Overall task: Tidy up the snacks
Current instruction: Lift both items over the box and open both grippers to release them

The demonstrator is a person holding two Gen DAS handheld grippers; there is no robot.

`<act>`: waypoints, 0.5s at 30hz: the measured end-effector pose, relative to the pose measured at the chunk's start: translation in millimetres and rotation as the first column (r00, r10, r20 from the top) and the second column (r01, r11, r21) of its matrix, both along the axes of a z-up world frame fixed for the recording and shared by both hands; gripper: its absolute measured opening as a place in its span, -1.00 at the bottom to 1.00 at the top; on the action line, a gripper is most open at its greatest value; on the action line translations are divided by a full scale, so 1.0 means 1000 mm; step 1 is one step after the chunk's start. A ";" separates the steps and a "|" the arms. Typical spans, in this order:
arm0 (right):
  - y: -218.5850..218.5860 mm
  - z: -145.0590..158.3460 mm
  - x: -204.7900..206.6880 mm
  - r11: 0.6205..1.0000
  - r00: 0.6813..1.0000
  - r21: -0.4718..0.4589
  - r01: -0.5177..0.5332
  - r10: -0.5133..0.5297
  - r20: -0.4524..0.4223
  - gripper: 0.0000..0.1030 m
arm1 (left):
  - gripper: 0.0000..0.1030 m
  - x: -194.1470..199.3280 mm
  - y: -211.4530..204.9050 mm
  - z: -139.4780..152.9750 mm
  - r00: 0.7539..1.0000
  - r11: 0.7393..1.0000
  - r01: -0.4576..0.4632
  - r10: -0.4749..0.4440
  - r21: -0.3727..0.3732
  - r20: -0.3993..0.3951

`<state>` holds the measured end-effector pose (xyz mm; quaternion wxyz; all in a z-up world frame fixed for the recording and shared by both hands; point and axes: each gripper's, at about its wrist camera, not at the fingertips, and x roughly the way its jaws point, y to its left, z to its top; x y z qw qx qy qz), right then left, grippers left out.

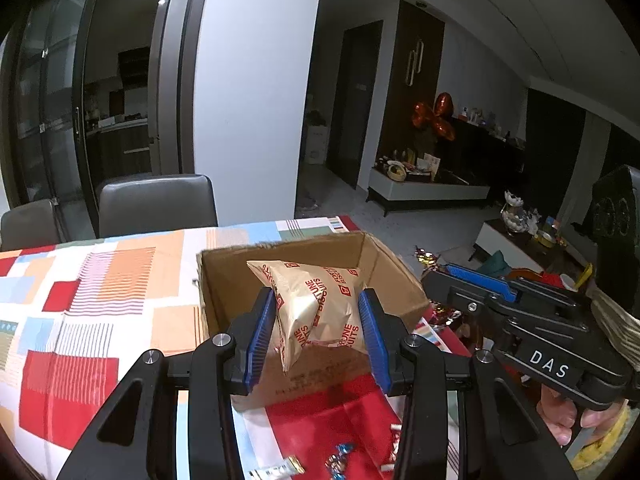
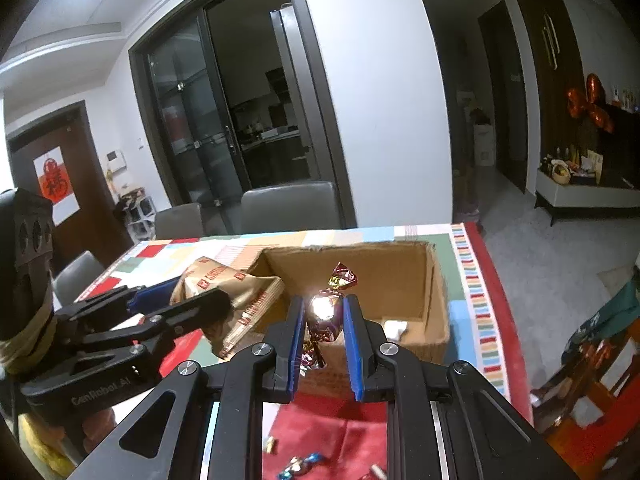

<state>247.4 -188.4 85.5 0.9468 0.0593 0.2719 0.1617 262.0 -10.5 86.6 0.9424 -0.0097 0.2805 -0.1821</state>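
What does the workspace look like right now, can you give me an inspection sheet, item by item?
Surface: table under a colourful patchwork tablecloth.
Job's things: open cardboard box; gold biscuit packet and purple wrapped candy, both held near it.
Clutter: loose wrapped candies on the cloth at the near edge; a small white item inside the box.
Grippers: left gripper shut on the packet; right gripper shut on the candy.
Cables: nothing seen.
Surroundings: grey chairs, glass doors, low cabinets.

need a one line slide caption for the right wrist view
Right gripper holding a purple wrapped candy before the open cardboard box, left gripper alongside carrying a gold biscuit packet.
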 end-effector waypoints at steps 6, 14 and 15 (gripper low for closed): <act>0.001 0.001 0.021 0.999 1.000 -0.033 0.014 -0.014 -0.002 -0.61 | -0.18 0.028 -0.004 -0.001 1.000 1.000 -0.011 0.011 0.011 -0.003; 0.002 -0.008 0.045 0.999 0.999 -0.043 0.025 -0.027 -0.027 -0.60 | -0.17 0.056 -0.007 -0.013 0.999 0.999 -0.034 0.035 0.022 -0.037; 0.002 -0.010 0.047 0.999 0.999 -0.045 0.027 -0.029 -0.028 -0.60 | -0.16 0.059 -0.008 -0.014 0.998 0.999 -0.039 0.040 0.023 -0.039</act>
